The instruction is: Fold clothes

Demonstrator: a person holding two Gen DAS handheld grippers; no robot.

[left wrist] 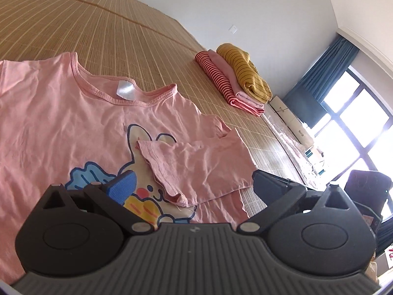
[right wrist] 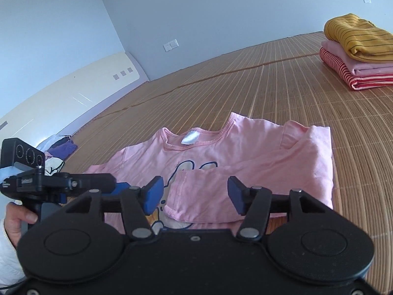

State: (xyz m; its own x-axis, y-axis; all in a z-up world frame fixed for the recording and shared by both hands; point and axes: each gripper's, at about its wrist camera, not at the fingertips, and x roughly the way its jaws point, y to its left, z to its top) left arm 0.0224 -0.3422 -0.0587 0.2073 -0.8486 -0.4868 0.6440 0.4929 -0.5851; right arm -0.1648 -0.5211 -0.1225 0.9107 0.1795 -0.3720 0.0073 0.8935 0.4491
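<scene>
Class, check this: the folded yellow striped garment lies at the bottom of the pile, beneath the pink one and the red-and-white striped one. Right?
Not right. The folded yellow striped garment lies on top of the pile, above the pink one and the red-and-white striped one, as the right wrist view shows.

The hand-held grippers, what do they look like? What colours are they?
Each hand-held gripper, left and right, has a black body with two round discs, silver rivets and black link bars. The fingers carry ribbed blue pads. The person's hand shows a white puffy sleeve.
</scene>
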